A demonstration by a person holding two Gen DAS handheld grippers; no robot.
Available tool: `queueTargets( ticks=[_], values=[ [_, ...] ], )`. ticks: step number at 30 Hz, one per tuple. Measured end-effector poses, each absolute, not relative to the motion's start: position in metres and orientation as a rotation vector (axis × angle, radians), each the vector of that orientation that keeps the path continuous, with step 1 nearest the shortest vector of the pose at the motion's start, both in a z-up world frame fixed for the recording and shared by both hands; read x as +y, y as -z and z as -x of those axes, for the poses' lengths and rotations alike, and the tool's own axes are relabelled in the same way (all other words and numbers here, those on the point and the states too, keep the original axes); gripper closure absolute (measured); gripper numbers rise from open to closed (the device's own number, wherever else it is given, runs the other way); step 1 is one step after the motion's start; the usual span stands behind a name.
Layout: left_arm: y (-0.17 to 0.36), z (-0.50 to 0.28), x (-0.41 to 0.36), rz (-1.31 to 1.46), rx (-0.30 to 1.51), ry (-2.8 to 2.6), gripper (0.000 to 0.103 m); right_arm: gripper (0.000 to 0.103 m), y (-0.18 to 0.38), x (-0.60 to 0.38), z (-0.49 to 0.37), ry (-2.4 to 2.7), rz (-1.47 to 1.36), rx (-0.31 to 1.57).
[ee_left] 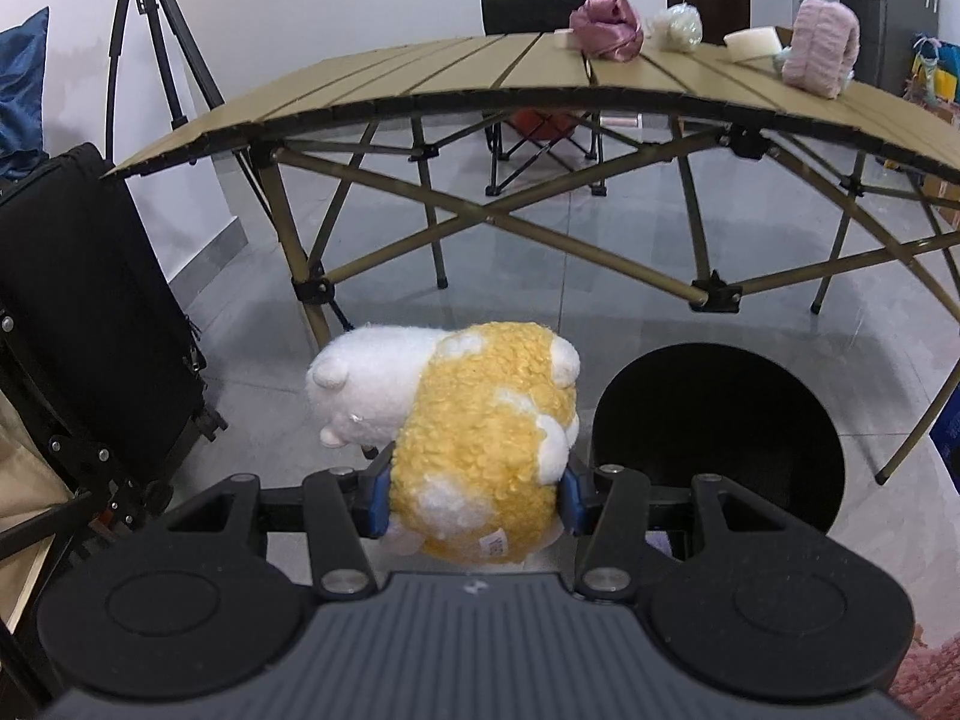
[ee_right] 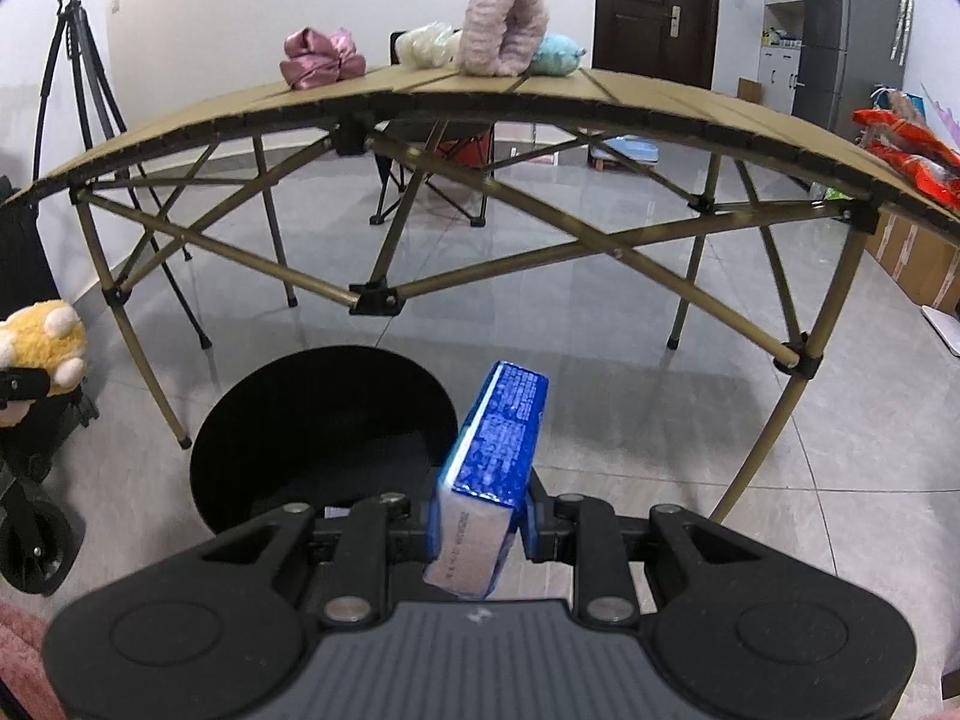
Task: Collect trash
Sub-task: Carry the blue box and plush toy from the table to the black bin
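Yellow plush toy (ee_left: 480, 450) fills left jaws; right jaws clamp blue box (ee_right: 489, 468).

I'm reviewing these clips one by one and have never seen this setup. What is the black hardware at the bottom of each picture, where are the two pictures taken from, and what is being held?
There is no robot here: a person carries a hand-held two-finger gripper in each hand, and each gripper has a wide-angle camera looking forward along its fingers. The black hardware at the bottom of each picture is that gripper's own body.

In the left view, the left gripper is closed on a yellow and white plush toy. In the right view, the right gripper clamps a blue and white carton.

Both hang over the floor near a round black bin, in front of a folding table. On the table lie a pink satin bundle, a fluffy pink ring and red packaging at its right end.
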State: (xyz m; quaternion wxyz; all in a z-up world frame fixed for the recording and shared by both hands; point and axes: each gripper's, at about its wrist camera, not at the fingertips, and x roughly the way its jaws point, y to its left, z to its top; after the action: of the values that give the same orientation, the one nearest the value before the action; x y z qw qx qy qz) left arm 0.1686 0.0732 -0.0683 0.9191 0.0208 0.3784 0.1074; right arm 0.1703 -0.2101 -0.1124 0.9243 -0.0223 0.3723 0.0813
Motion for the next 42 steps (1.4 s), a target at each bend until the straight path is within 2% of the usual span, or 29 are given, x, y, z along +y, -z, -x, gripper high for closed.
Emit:
queueTargets(
  ticks=[42],
  values=[
    [0.1,-0.208,0.109,0.027,0.895,-0.287,0.052,0.08,0.144,-0.115,-0.253,-0.302,0.08,0.971]
  ],
)
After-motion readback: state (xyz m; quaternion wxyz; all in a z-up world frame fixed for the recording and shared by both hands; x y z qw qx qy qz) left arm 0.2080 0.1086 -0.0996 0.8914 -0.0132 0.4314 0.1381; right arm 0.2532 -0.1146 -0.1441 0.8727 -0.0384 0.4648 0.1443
